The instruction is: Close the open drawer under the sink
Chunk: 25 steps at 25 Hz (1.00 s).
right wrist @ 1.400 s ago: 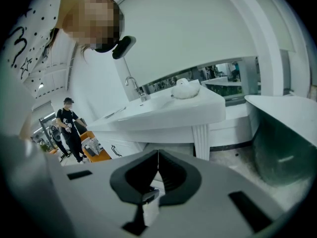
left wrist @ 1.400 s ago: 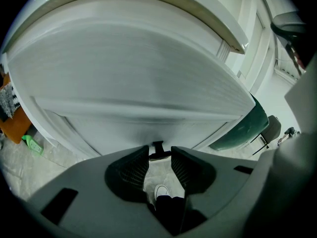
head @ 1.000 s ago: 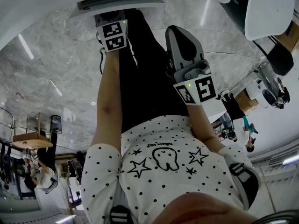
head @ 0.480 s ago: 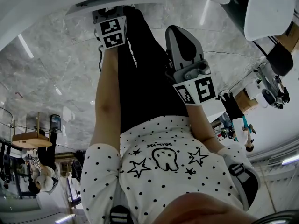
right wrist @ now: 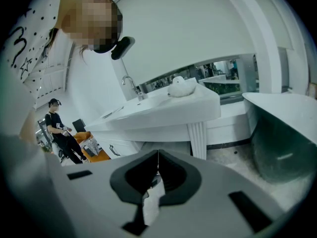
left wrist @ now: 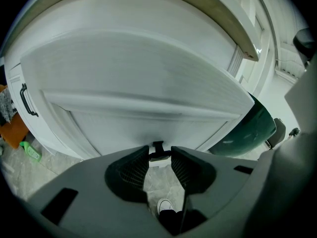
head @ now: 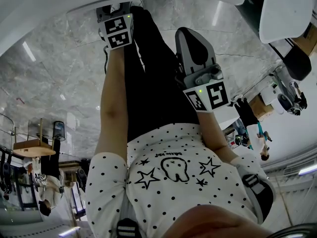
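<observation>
Two grippers (left wrist: 159,155) (right wrist: 157,167), one drawer (left wrist: 148,125), one sink (right wrist: 163,110), one faucet (right wrist: 130,85), one green tub (right wrist: 282,150)

No text is showing clearly enough to read: small print (head: 167,154) on the dotted shirt (head: 148,192) is blurring out.

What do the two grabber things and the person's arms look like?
The left gripper and right gripper are smooth grey shells with dark ribbed pads inside. Each carries a white cube with black square markers and a small green light. The sleeves are short, white with black dots.
</observation>
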Tool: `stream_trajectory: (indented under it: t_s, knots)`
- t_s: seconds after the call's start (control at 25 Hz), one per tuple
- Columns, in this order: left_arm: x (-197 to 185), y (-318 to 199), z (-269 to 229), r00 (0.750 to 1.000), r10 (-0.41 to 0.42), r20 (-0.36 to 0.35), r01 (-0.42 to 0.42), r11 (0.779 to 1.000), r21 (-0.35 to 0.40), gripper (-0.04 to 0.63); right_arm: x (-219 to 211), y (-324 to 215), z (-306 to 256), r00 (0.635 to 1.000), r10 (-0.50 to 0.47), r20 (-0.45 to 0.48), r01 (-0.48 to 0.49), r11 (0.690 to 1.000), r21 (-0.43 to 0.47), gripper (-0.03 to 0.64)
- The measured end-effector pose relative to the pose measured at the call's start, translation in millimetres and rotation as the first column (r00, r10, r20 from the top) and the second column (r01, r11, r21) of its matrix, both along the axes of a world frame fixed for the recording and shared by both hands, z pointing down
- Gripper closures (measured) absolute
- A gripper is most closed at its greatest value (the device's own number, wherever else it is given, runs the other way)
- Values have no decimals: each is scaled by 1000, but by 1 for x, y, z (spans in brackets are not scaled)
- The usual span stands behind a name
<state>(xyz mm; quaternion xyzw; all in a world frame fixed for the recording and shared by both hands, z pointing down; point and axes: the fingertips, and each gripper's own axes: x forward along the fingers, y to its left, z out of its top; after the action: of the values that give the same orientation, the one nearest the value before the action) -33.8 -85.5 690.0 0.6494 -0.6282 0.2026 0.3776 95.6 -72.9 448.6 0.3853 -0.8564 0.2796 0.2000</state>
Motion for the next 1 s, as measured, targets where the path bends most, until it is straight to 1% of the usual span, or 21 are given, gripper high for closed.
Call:
stream_trajectory:
  t_s: [1.0]
  knots:
    - [-7,-13,-1,1000,-4,9,3,1000,17,454,1,-2,3,1000,14,-3,-14,1000,-10,603]
